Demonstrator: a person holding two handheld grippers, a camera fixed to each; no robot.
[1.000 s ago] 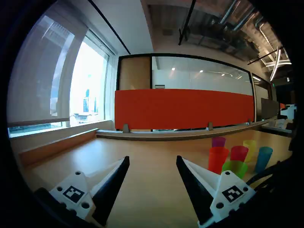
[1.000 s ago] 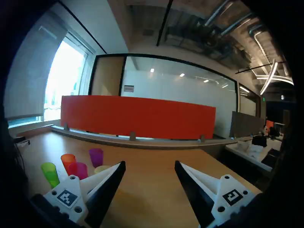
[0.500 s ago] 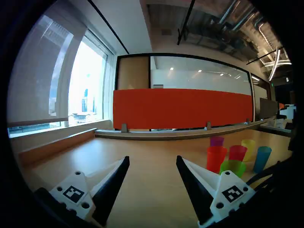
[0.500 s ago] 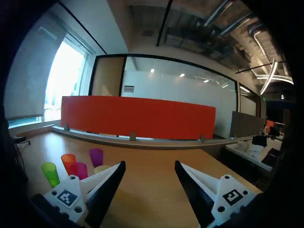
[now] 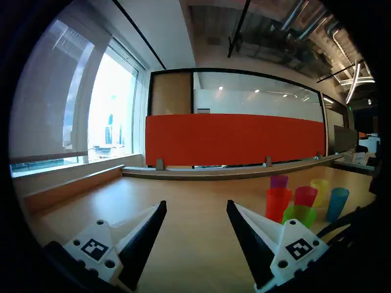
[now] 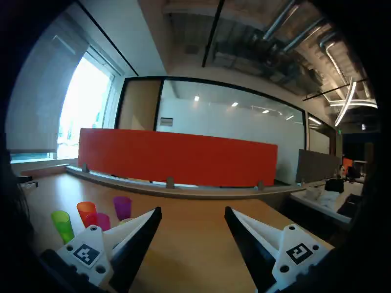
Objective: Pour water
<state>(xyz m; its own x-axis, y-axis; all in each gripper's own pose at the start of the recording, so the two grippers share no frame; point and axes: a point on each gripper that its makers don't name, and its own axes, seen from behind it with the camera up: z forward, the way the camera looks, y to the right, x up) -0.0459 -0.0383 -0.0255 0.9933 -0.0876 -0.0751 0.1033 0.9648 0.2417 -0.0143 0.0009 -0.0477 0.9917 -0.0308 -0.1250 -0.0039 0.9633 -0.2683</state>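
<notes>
Presently, in the left gripper view: left gripper [image 5: 196, 205], black fingers [image 5: 146, 234] spread wide with nothing between them, low over a pale wooden counter [image 5: 190, 188].

Plastic cups stand close together on the counter to the right of the fingers:
- orange cup [image 5: 277, 205]
- purple cup [image 5: 279, 181], behind the orange one
- pink cup [image 5: 306, 195]
- yellow cup [image 5: 321, 188]
- blue cup [image 5: 338, 203]
- green cup [image 5: 302, 215], nearest and partly hidden by the finger's white mount

Their contents cannot be told. An orange partition [image 5: 234, 139] runs along the counter's far edge, with a window [image 5: 110, 122] at left.

Right gripper view: right gripper [image 6: 192, 211], fingers likewise spread and empty. Green, orange, pink and purple cups stand at lower left, beside its left finger.
</notes>
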